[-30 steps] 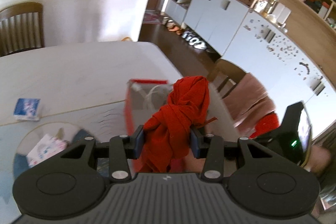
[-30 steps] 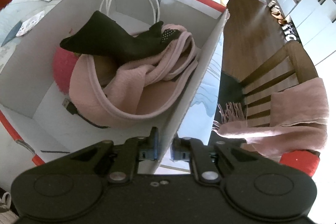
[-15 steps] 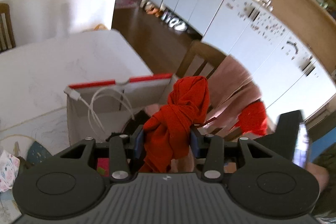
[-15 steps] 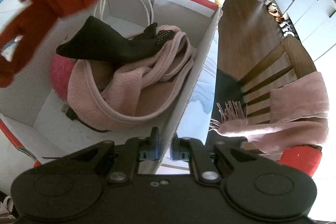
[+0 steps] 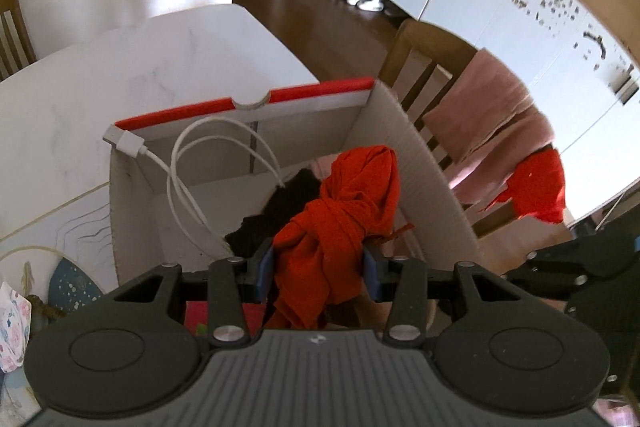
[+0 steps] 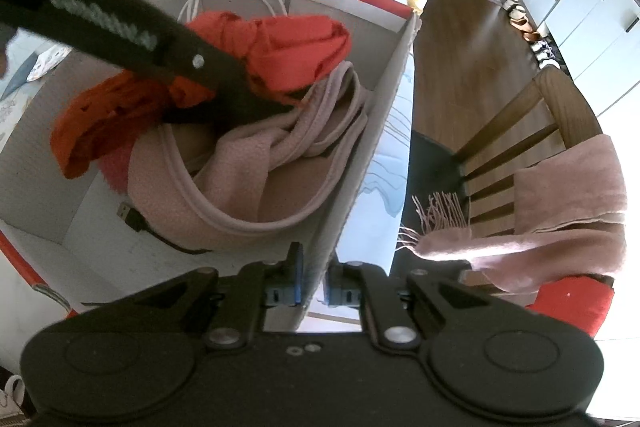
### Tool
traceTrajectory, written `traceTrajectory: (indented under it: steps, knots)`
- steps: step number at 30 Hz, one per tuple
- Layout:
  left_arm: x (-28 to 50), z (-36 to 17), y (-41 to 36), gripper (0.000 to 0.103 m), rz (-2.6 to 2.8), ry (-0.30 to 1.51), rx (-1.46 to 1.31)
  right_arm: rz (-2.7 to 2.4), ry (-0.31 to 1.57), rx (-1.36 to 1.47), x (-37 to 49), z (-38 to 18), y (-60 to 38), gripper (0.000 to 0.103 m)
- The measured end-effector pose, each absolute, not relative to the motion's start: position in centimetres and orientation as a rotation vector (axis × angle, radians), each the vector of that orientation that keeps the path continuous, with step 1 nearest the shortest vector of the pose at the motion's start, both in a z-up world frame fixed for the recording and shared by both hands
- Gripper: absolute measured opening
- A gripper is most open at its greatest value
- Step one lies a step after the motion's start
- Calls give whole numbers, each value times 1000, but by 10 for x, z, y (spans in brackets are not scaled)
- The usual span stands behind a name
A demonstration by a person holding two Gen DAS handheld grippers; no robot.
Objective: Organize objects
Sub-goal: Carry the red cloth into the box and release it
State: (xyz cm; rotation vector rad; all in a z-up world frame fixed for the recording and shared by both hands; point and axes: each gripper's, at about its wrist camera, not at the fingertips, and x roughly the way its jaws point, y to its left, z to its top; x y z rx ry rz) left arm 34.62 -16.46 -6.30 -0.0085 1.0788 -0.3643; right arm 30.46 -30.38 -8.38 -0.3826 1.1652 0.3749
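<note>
Knotted red-orange cloth [image 5: 340, 223] is clamped between your left gripper's [image 5: 318, 269] blue pads, caught low down so the knot and the top loop stick up above the jaws and a tail droops below. It's hanging inside the mouth of the white cardboard box with the red rim [image 5: 248, 103], above the stuff already in there and not lying on it yet as far as I can tell.

It's soft, light fabric, so it'll flop and drape instead of dropping clean. The knot is the firmest bit to grab if you ever need to re-take it. I'd watch that the loose tail doesn't snag a pad when you let go.

Underneath you've got a pink fleece scarf [image 6: 240, 179], something black [image 5: 280, 211], and a looped white USB cable [image 5: 188, 183] propped against the far wall.

Your right gripper [image 6: 314, 279] is pinched shut on the box's near side wall, which should hold the box steady.

Behind that there's a wooden chair [image 6: 520, 131] with another pink scarf draped over it.
</note>
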Motion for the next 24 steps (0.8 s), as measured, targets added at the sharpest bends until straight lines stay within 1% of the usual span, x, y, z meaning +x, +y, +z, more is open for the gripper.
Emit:
traceTrajectory:
  steps: [7, 9, 11, 14, 16, 21, 24]
  knots:
    - [350, -76, -170, 45, -378, 1122, 30, 372, 1166, -374, 305, -84, -304, 8]
    - [348, -80, -168, 53, -389, 1131, 32, 372, 1167, -372, 305, -83, -305, 8]
    - [346, -80, -168, 67, -402, 1127, 31, 372, 1167, -372, 305, -83, -305, 8]
    - [342, -79, -167, 74, -420, 1122, 33, 372, 1168, -370, 305, -83, -305, 8]
    - [339, -78, -166, 76, -432, 1118, 34, 372, 1168, -369, 305, -83, -305, 8]
    - [327, -72, -158, 77, -455, 1094, 45, 372, 1168, -371, 305, -83, -305, 8]
    - [319, -63, -151, 80, -462, 1068, 46, 372, 1168, -373, 305, -83, -304, 8]
